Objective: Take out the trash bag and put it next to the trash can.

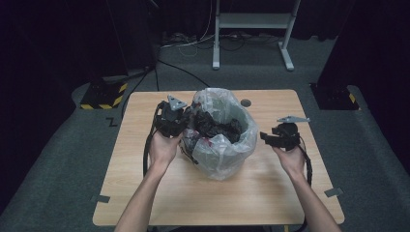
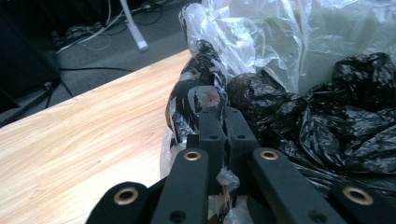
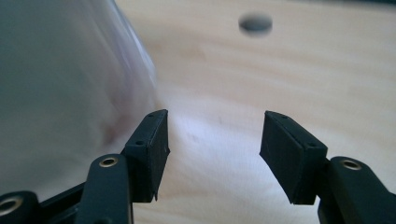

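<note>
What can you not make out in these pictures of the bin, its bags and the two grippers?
1. High view: the bin's contents, covered by crumpled black bags.
2. High view: the bin's own wall, veiled by the clear liner.
3. Left gripper view: exactly which plastic layer the shut left gripper pinches.
4. Right gripper view: the liner beside the open right gripper is blurred.

Left black 2-jaw hand-held gripper (image 1: 183, 122) gripped from below by the left hand (image 1: 163, 147), jaws pressed together on crumpled plastic film, right black 2-jaw hand-held gripper (image 3: 214, 140) cradled in the right hand (image 1: 292, 159), jaws spread wide, both bare forearms extended
</note>
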Action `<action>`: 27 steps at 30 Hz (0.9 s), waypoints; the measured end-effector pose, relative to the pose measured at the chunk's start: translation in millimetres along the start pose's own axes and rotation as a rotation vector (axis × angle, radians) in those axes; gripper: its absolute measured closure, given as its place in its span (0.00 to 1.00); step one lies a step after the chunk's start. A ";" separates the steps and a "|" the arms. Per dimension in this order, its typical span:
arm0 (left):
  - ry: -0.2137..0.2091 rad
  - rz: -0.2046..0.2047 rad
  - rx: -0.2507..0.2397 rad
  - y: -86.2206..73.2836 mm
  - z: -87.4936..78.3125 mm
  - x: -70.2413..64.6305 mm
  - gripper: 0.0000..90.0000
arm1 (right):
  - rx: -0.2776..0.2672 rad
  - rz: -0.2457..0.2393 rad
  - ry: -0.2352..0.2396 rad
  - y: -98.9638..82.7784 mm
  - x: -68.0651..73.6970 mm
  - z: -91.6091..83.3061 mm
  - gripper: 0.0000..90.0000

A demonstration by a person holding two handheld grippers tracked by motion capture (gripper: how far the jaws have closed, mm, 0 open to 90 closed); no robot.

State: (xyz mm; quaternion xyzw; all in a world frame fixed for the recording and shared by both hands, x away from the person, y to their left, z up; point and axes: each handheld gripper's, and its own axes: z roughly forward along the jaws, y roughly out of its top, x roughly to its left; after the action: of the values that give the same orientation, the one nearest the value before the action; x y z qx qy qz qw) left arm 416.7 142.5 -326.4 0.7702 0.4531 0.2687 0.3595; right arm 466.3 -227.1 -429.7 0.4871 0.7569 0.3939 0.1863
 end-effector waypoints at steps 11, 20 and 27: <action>-0.099 -0.052 -0.031 -0.5 -0.3 7.1 0.97 | -0.101 -0.079 0.144 94.0 36.8 -46.3 0.48; -0.126 -0.063 -0.036 1.7 0.9 6.4 0.97 | -0.014 -0.166 0.143 129.1 76.7 -20.4 0.51; -0.154 -0.082 -0.046 4.2 4.5 3.8 0.97 | 0.081 -0.215 0.112 144.2 92.0 1.9 0.61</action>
State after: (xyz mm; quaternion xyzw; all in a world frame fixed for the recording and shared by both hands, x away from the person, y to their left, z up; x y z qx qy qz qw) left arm 423.9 143.1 -325.4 0.7610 0.4489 0.2039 0.4216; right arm 510.8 -113.9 -309.4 0.3874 0.8293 0.3672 0.1651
